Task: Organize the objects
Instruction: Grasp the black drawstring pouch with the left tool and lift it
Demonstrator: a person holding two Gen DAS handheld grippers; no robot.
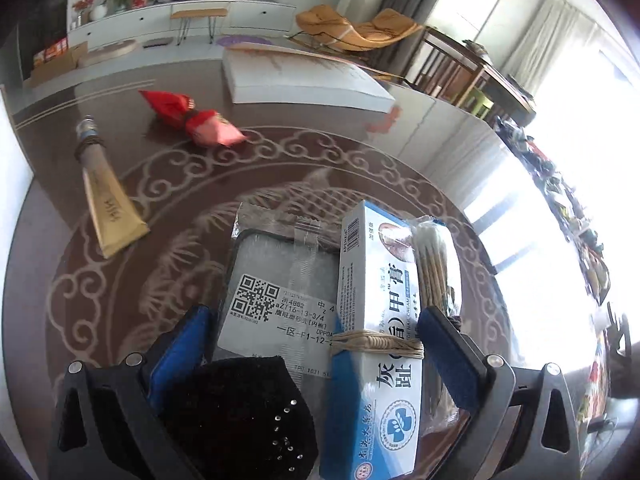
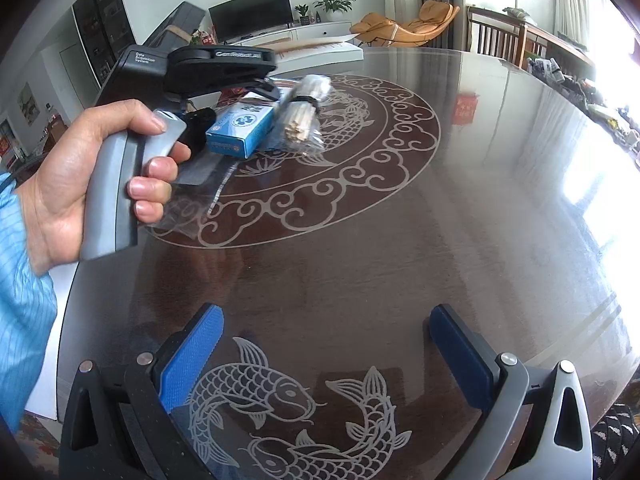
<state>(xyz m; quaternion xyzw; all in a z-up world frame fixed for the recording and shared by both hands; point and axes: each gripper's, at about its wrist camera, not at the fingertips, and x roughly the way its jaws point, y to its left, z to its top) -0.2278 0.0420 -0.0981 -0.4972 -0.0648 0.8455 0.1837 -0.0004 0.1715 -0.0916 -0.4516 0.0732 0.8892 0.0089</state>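
Holding my left tool [image 1: 320, 344] wide open, I keep it over a little pile on the table [image 1: 360, 168]: a blue box [image 1: 376, 320], a bag of sticks [image 1: 434, 268], a clear pouch [image 1: 280, 280] and a black thing [image 1: 240, 408]. They sit between its pads, but nothing is pinched. My right tool [image 2: 326, 352] is open too, with only table under it. To do this well, I think I should pick one thing, center it, then squeeze slowly.
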